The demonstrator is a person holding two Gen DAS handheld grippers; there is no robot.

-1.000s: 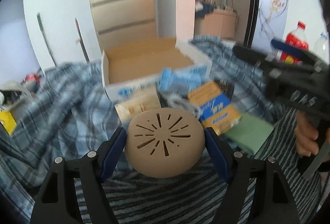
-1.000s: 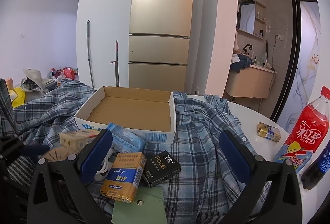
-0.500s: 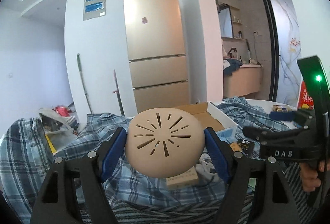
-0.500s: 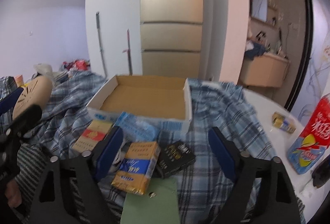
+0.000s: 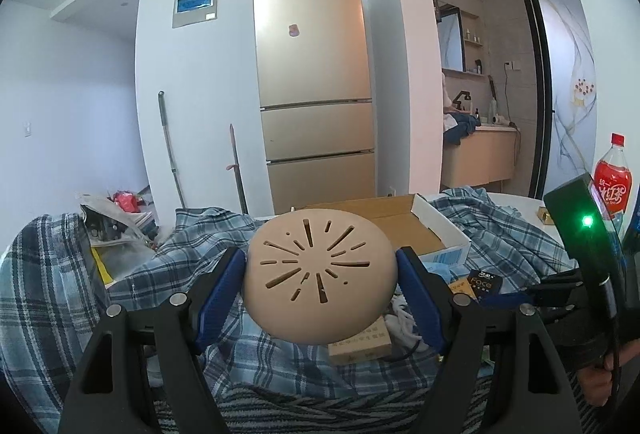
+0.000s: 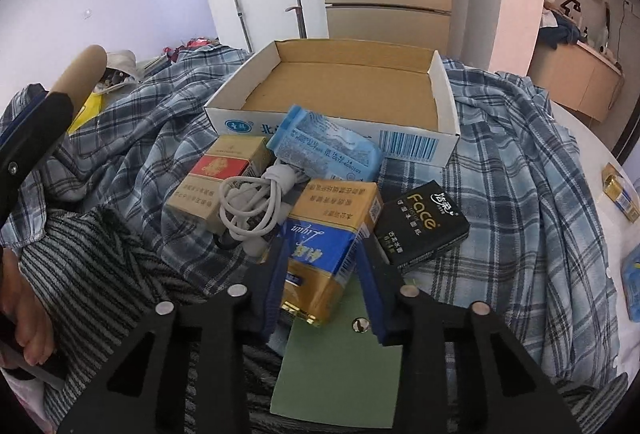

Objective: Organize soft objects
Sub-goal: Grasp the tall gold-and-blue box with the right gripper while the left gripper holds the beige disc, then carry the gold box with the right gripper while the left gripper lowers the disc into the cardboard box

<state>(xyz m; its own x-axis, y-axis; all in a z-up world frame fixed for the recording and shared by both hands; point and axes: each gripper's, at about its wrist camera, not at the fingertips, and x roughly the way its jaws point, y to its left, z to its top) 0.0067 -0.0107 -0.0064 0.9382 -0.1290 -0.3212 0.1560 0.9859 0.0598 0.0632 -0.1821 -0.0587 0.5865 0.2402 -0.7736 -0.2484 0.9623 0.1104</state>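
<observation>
Left side: left gripper [image 5: 320, 274] clamped on a round beige slotted pad [image 5: 320, 276], blue fingers [image 5: 222, 284] pressing both flanks, the pad held up clear of the plaid shirt [image 5: 60, 294] spread over the table. In the right wrist view the same pad shows at far left [image 6: 82, 72], well apart from the clutter. Centre: open cardboard box [image 6: 446, 94], nothing inside it, sitting on the shirt. Against its front wall leans a blue tissue pack [image 6: 326, 146]; in front of that a red-and-tan carton [image 6: 218, 178], a coiled white cable [image 6: 256, 198], a blue-and-gold pack [image 6: 326, 246] lying on a green card [image 6: 340, 366], and a black "Face" pack [image 6: 426, 224] just beside it on the right. Right gripper [image 6: 322, 270] has just been closing, its jaws now on either side of the blue-and-gold pack's near end; pads look to be pressing, wrapper slightly pinched. Step in hand, as I judge: securing this pack while the pad waits aloft. Next move likely calls for a straight lift without dragging the cable or the black pack, then carrying over the box's low front wall.
</observation>
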